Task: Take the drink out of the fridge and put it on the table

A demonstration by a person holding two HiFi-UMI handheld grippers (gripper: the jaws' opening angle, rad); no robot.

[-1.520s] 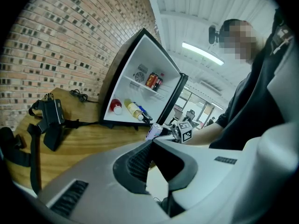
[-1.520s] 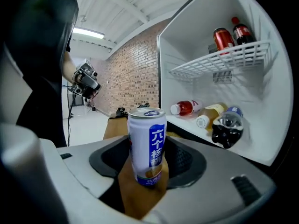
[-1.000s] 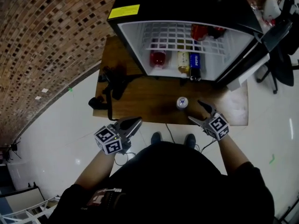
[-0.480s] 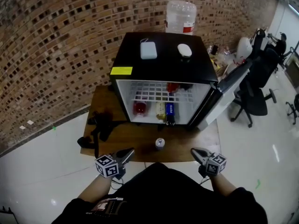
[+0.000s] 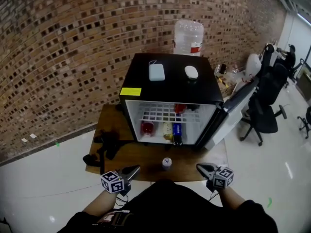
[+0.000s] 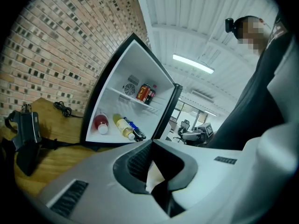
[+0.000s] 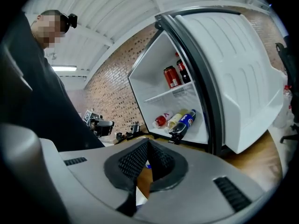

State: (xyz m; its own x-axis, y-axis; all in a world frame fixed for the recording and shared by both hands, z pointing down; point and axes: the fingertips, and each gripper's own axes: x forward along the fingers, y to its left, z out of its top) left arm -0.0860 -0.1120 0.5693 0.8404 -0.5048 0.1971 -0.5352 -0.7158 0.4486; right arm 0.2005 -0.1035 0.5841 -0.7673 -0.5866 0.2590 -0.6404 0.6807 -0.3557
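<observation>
A silver drink can (image 5: 166, 163) stands upright on the wooden table (image 5: 141, 152), in front of the black mini fridge (image 5: 170, 81) whose door hangs open to the right. Inside lie a red bottle (image 5: 146, 128), a yellow bottle (image 5: 167, 130) and a blue bottle (image 5: 177, 132); red cans (image 5: 180, 108) stand on the upper shelf. My left gripper (image 5: 131, 171) is shut and empty at the table's near edge, left of the can. My right gripper (image 5: 201, 168) is shut and empty to the can's right. In the gripper views, the left gripper (image 6: 151, 144) and right gripper (image 7: 147, 146) both face the fridge.
Black gear and cables (image 5: 104, 144) lie on the table's left end. A white box (image 5: 156, 72) and a mouse (image 5: 191, 72) rest on the fridge top. A water jug (image 5: 188, 37) stands behind against the brick wall; office chairs (image 5: 265, 113) are at the right.
The right gripper's jaws have closed and it has drawn back from the can. Both grippers sit nearer my body, and the head view has lifted to take in the whole fridge.
</observation>
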